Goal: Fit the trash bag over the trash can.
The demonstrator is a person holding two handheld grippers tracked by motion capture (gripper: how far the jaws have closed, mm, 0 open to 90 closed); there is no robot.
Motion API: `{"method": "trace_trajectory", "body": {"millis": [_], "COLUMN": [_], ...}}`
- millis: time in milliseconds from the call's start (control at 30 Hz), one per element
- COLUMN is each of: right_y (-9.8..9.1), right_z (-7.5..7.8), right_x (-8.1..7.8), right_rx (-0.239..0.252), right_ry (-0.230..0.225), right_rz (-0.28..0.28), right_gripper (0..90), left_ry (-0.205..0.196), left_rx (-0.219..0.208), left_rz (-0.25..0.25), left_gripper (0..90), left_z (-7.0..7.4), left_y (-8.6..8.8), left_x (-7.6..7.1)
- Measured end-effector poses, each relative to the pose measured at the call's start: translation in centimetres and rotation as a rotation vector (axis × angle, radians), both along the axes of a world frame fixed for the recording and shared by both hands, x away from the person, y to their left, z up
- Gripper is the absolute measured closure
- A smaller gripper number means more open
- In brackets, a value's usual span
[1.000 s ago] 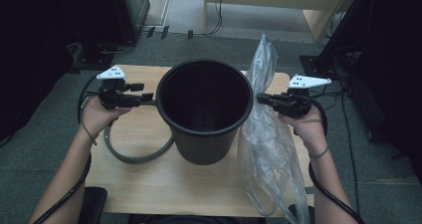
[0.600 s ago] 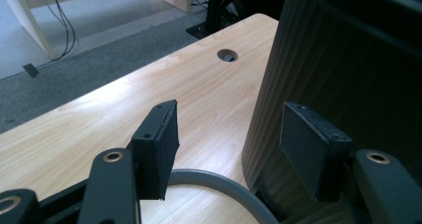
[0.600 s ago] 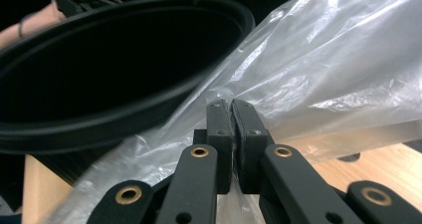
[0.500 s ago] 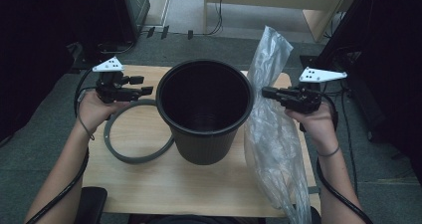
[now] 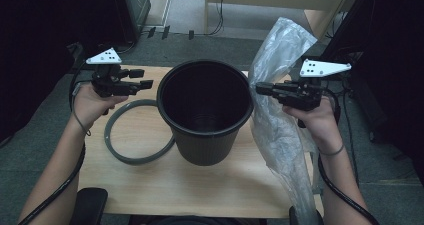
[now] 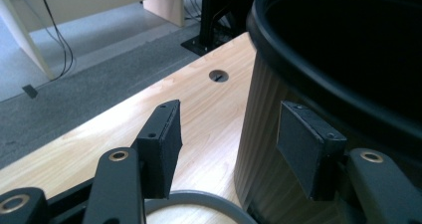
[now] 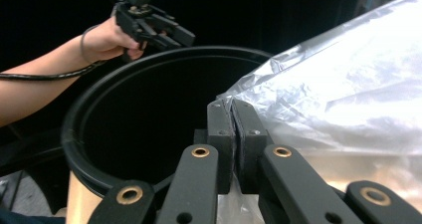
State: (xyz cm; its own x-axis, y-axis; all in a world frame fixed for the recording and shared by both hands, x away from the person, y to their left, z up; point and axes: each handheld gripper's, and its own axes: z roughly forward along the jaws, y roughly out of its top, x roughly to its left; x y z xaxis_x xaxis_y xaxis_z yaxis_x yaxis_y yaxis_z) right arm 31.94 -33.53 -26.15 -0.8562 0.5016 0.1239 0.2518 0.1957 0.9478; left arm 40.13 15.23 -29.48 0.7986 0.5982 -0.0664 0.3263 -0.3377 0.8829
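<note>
right claw (image 5: 261,88) has lifted the plastic bag (image 5: 280,65) higher.

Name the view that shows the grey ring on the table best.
The high view: the grey ring lies flat on the table left of the black bin, nearly its full loop visible, the bin hiding one stretch. The left gripper view catches only a short arc between its jaws.

bin (image 5: 205,115): black plastic, smooth, dull sheen, between both tongs | bag (image 5: 280,110): clear thin plastic film, crinkled, glossy, pinched in right tongs (image 5: 261,88) | ring (image 5: 135,135): grey plastic, smooth, matt, below left tongs (image 5: 145,80) | surface (image 5: 200,185): pale wood grain, satin | pads (image 6: 166,139): black, matt, rubbery.
</note>
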Motion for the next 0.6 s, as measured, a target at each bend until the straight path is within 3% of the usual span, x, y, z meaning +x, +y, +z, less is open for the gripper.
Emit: {"method": "trace_trajectory", "body": {"millis": [367, 600], "right_y": [2.7, 4.8], "right_z": [2.0, 3.2], "right_x": [-0.5, -0.8], "right_rx": [0.007, 0.017], "right_ry": [-0.025, -0.017], "right_rz": [0.098, 0.176], "right_gripper": [88.5, 88.5], "left_ry": [-0.039, -0.054], "left_rx": [-0.002, -0.003], "left_rz": [-0.026, -0.052], "left_gripper": [42.2, 43.1], "left_z": [2.0, 3.3], "left_y": [-0.8, -1.6], "left_x": [-0.7, -1.0]}}
